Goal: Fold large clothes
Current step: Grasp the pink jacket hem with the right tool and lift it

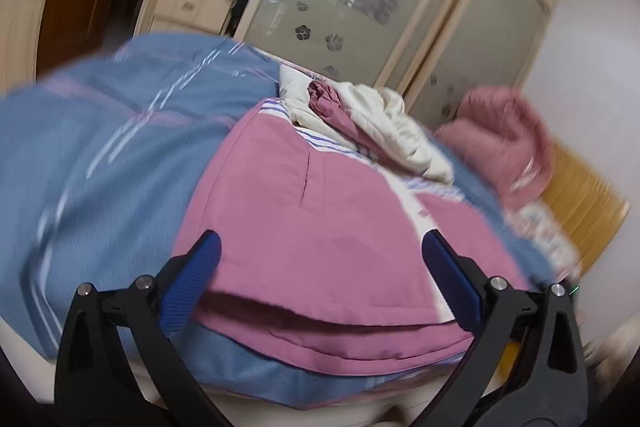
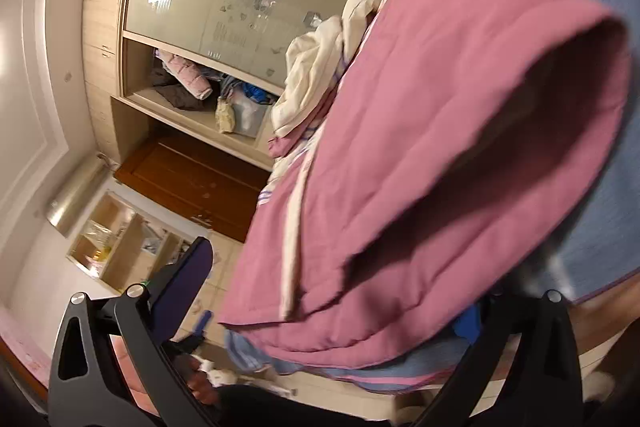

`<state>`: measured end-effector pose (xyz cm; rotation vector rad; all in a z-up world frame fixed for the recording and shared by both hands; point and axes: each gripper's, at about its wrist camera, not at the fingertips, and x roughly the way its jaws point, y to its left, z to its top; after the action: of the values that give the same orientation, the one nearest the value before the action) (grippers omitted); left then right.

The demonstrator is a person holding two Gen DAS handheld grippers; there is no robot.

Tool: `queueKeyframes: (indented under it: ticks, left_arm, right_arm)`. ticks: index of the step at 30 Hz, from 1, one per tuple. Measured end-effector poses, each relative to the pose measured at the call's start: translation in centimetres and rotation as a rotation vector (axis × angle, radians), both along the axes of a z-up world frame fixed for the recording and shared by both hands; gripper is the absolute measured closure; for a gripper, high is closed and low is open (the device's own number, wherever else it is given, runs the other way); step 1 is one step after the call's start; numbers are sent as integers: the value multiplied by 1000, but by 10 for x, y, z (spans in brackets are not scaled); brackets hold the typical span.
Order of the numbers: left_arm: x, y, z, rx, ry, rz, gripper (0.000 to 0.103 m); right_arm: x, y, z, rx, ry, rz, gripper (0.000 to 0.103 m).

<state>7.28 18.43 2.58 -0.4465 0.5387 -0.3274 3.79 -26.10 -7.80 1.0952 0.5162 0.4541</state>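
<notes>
We are partway through folding the pink jacket (image 1: 320,227), which lies spread on the blue bedspread (image 1: 100,155) with its white lining and hood bunched at the far end. A section of it, apparently a sleeve (image 2: 500,115), hangs raised and doubled over in the right wrist view, so we judge the current step to be bringing one part across the body of the garment.

The left gripper (image 1: 320,267) has its jaws spread wide on either side of the near hem; the cloth lies between them but is not pinched. The right gripper (image 2: 340,291) shows only its left finger (image 2: 184,287) clearly; pink cloth covers the other, so we cannot tell whether it is grasping the cloth or released.

For the next move, we would set the lifted part flat and square on the body, then close the left jaws on the near hem. Both views are blurred, so alignment should be checked once motion stops.

A second pink garment (image 1: 508,143) lies apart near the bed edge.
</notes>
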Motion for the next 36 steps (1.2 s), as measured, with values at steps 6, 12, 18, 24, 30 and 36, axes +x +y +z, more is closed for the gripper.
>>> queueKeyframes:
  ticks: [6, 12, 18, 24, 30, 36]
  left_arm:
    - [-11, 40, -52, -470, 150, -2, 2]
    - [-13, 36, -83, -605, 248, 16, 2]
    - [3, 20, -105, -718, 323, -56, 2]
    - [6, -7, -99, -649, 306, -75, 2]
    - [11, -31, -103, -642, 318, -103, 2]
    - [15, -49, -96, -564, 256, -64, 2]
  right_arm:
    - [11, 10, 3, 18, 11, -2, 1]
    - [12, 9, 3, 17, 12, 6, 1]
    - [10, 7, 2, 30, 5, 17, 1]
    - [11, 6, 2, 42, 3, 18, 1]
    - [10, 3, -1, 75, 5, 24, 1]
    - [10, 7, 1, 83, 16, 40, 1]
